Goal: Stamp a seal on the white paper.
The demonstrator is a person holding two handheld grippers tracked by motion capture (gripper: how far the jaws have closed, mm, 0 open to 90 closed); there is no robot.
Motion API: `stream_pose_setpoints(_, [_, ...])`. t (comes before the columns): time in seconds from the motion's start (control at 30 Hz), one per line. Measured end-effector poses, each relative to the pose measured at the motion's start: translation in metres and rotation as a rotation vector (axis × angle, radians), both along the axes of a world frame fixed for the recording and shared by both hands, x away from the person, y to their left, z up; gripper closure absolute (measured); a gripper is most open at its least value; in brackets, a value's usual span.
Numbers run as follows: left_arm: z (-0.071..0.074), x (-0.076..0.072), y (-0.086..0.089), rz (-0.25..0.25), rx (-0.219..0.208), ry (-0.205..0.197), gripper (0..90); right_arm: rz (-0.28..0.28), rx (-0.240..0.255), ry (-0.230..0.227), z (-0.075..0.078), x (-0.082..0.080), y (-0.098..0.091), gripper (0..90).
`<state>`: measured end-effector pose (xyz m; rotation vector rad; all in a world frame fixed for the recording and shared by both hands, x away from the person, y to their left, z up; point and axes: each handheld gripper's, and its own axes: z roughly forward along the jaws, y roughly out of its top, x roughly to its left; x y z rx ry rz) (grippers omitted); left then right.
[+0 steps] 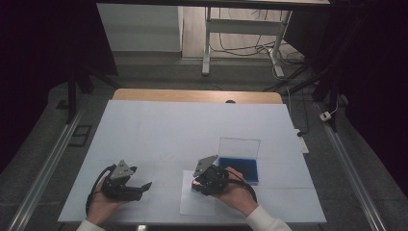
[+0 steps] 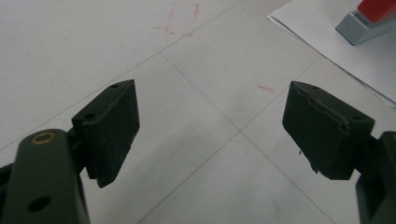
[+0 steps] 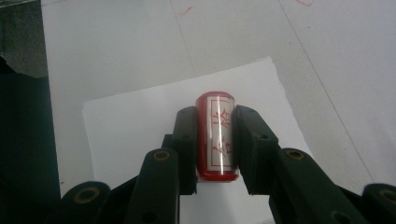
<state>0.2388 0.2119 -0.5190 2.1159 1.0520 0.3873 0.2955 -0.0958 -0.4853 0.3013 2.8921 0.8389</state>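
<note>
— Checking layout: white surface (image 1: pixel 192 130), paper sheet (image 3: pixel 140 121) near front edge, blue ink pad case (image 1: pixel 239 166) just right of it, lid up.

— Right hand-held gripper (image 3: pixel 215 140) clamped on red stamp (image 3: pixel 215 135), long axis along jaws, over sheet. Left hand-held gripper (image 2: pixel 212 126) wide, idle, farther off.

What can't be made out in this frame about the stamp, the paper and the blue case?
- Stamp: its underside is hidden against the paper in the right gripper view; in the high view the right tool covers most of it.
- Paper sheet: the near edge is hidden behind the tool; whether it bears a print can't be told.
- Blue case: too small in the high view to tell what it holds.
- Stamp lettering: blurred.
</note>
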Motion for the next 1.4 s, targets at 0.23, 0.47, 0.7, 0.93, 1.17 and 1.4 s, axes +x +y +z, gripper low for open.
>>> stream_pose_setpoints(0.23, [-0.0003, 0.0001, -0.0006, -0.002, 0.004, 0.002, 19.2, -0.003, 0.005, 0.016, -0.0006, 0.0020, -0.0008, 70.8])
stream_pose_setpoints(0.47, [-0.0003, -0.0004, -0.0010, -0.002, 0.005, 0.003, 19.2, -0.008, -0.035, 0.010, -0.0007, 0.0008, 0.0029, 71.0])
stream_pose_setpoints(0.7, [-0.0004, -0.0012, -0.0019, -0.003, 0.007, 0.005, 19.2, -0.013, -0.044, 0.015, -0.0028, 0.0016, 0.0039, 71.1])
stream_pose_setpoints(0.93, [-0.0006, -0.0011, -0.0018, -0.002, 0.007, 0.006, 19.2, -0.020, -0.050, 0.016, -0.0034, 0.0004, 0.0054, 71.2])
stream_pose_setpoints(1.17, [-0.0004, -0.0016, -0.0013, 0.002, 0.007, 0.007, 19.2, -0.012, -0.051, 0.006, -0.0036, 0.0003, 0.0051, 71.3])
stream_pose_setpoints(1.4, [-0.0008, -0.0013, -0.0020, 0.002, 0.009, 0.007, 19.2, -0.015, -0.039, 0.005, -0.0049, -0.0002, 0.0043, 71.3])
